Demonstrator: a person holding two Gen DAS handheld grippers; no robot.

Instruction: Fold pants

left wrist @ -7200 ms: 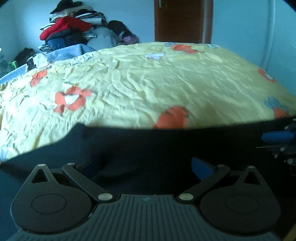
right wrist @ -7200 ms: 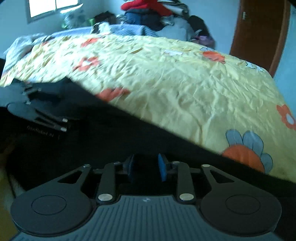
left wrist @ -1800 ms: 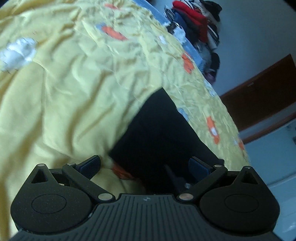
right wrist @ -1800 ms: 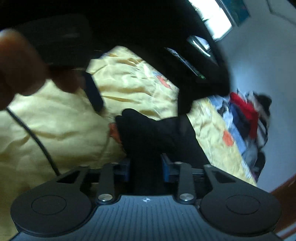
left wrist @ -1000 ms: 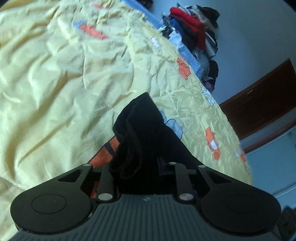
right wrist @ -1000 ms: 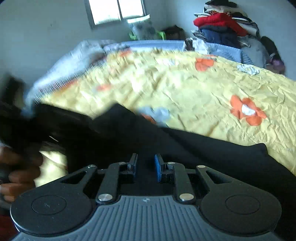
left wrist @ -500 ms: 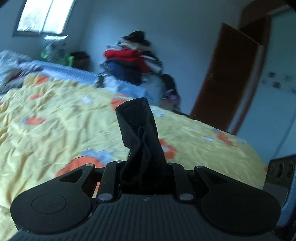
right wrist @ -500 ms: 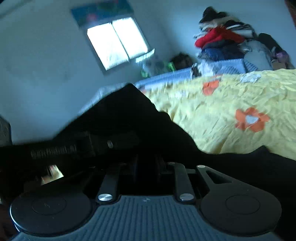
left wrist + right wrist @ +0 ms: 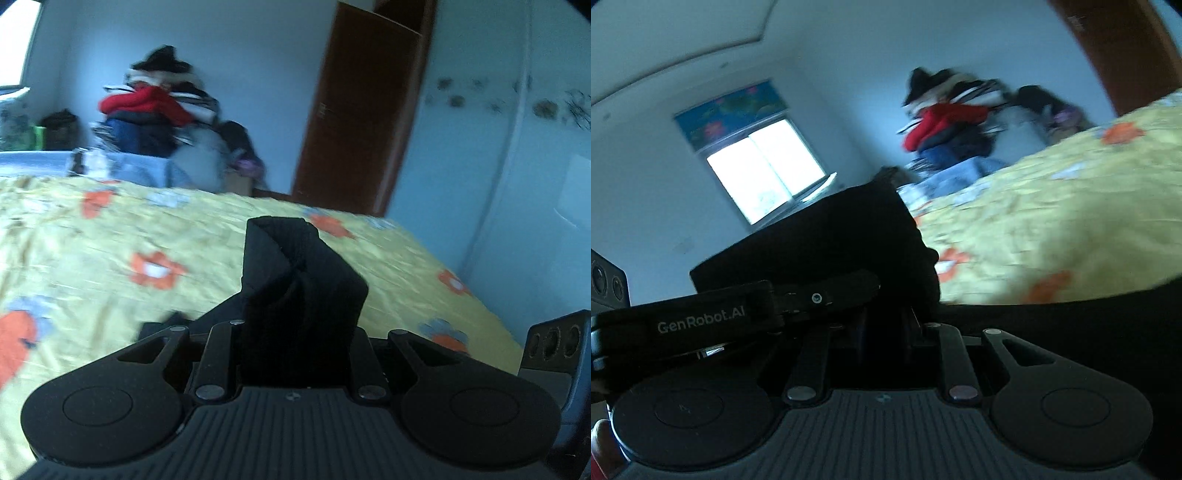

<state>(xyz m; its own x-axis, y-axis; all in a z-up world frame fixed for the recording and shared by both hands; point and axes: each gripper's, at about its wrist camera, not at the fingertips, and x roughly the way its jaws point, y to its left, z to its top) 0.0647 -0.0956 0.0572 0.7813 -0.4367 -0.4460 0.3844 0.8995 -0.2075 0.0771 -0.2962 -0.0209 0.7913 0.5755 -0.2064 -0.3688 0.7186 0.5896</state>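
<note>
We pinch black pants [image 9: 295, 280] in our left gripper [image 9: 295, 354] and right gripper [image 9: 882, 332], above the yellow floral bedsheet [image 9: 110, 236].

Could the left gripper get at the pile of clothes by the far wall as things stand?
Probably not: the left gripper is shut on the black pants, and the yellow bed cover lies between it and the clothes pile.

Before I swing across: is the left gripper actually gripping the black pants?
Touching. The left wrist view shows the left gripper shut on a bunched fold of the black pants, which stands up from between its fingers.
</note>
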